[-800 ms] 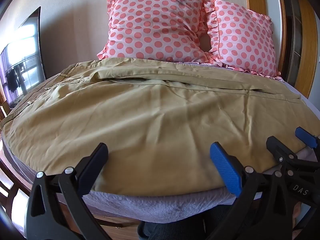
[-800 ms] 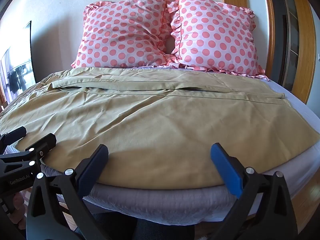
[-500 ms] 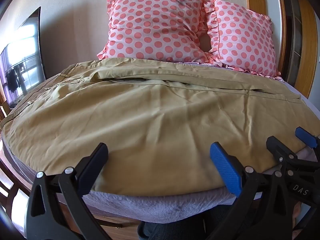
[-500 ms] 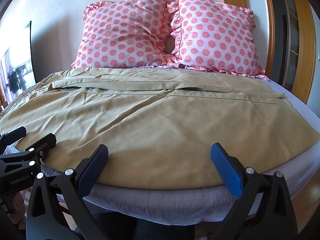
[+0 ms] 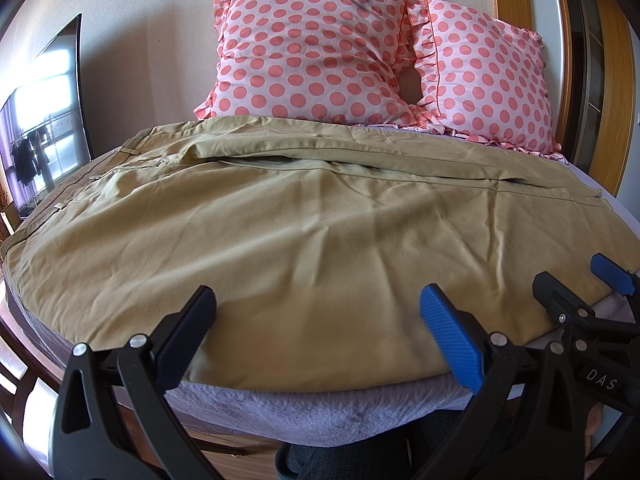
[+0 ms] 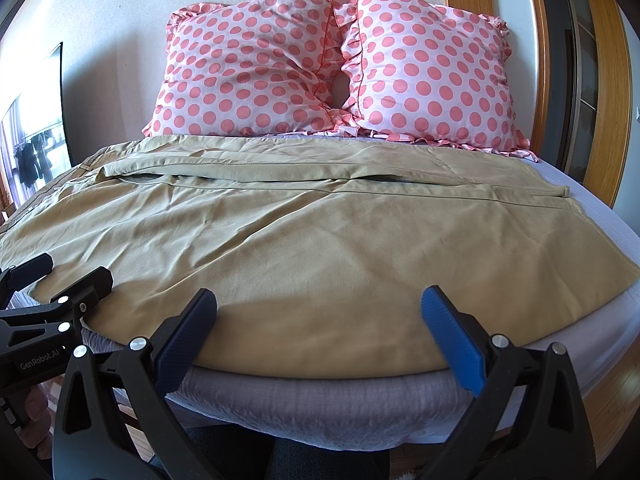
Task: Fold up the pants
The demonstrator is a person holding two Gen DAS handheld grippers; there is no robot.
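Khaki pants (image 5: pixel 304 232) are seen spread flat across the bed (image 5: pixel 320 404), directly ahead of both claws, waistband toward the left claw's side and leg hems toward the right claw's side. One leg is laid over the other, with a long seam running crosswise beyond the claws.

Left claw (image 5: pixel 318 334): fingers spread wide, nothing gripped, held just short of the near edge of the pants. Right claw (image 6: pixel 320 334): likewise spread wide and empty, held at the same near edge, just beside the left claw.

Two pink polka-dot pillows (image 6: pixel 336 64) are propped against the wall, beyond the pants.
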